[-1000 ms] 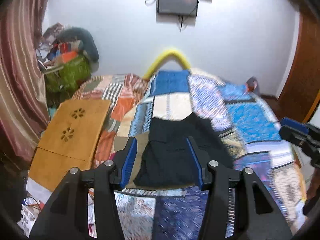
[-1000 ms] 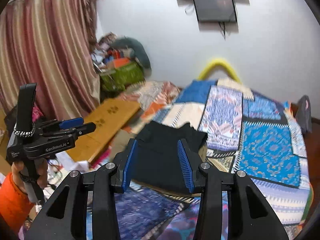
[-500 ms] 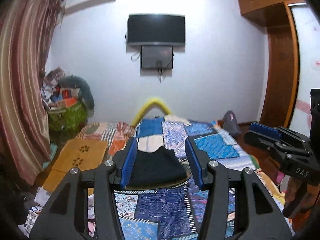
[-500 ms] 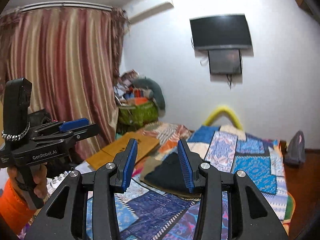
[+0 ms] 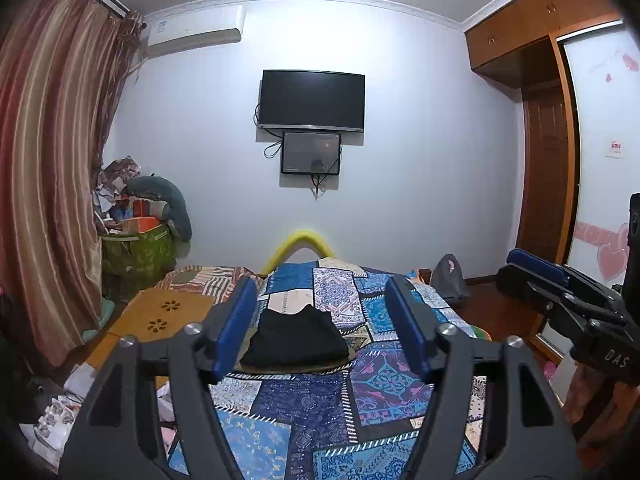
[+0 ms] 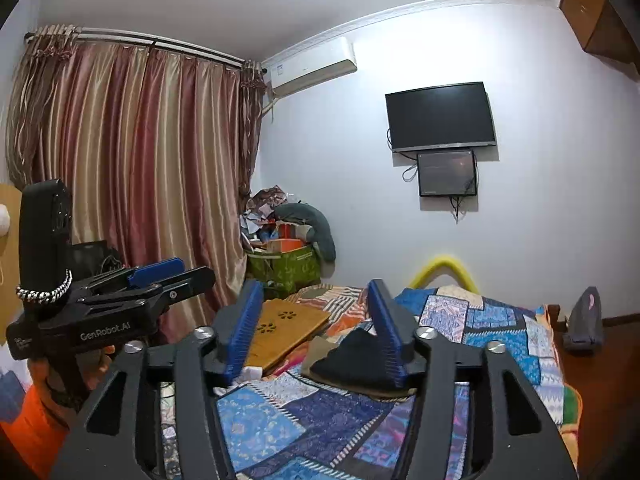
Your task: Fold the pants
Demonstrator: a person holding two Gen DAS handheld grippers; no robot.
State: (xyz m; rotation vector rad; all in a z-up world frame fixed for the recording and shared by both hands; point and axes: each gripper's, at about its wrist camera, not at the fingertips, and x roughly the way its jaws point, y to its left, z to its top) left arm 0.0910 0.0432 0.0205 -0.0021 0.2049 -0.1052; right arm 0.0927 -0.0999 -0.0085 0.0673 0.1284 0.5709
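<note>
Black cloth: the pants (image 5: 295,338) lay as a compact dark bundle on the patchwork bedspread (image 5: 304,404), on top of a tan cloth and just beside a wooden lap desk (image 6: 280,328).
Progress: the folding looked finished — the bundle sat squared and flat, with no leg trailing, though its far edge was too small in either view to judge for neatness.
Left to do: seemingly nothing, at most a final tidying.
Left gripper (image 5: 322,328): jaws apart and opening, blue pads bare, nothing between them — held in the air well back from the pants.
Right gripper (image 6: 312,338): jaws likewise apart and opening, empty, touching nothing; the bundle showed partly behind its right finger.
Setting: both tools faced the white wall and its dark television (image 5: 312,100).
</note>
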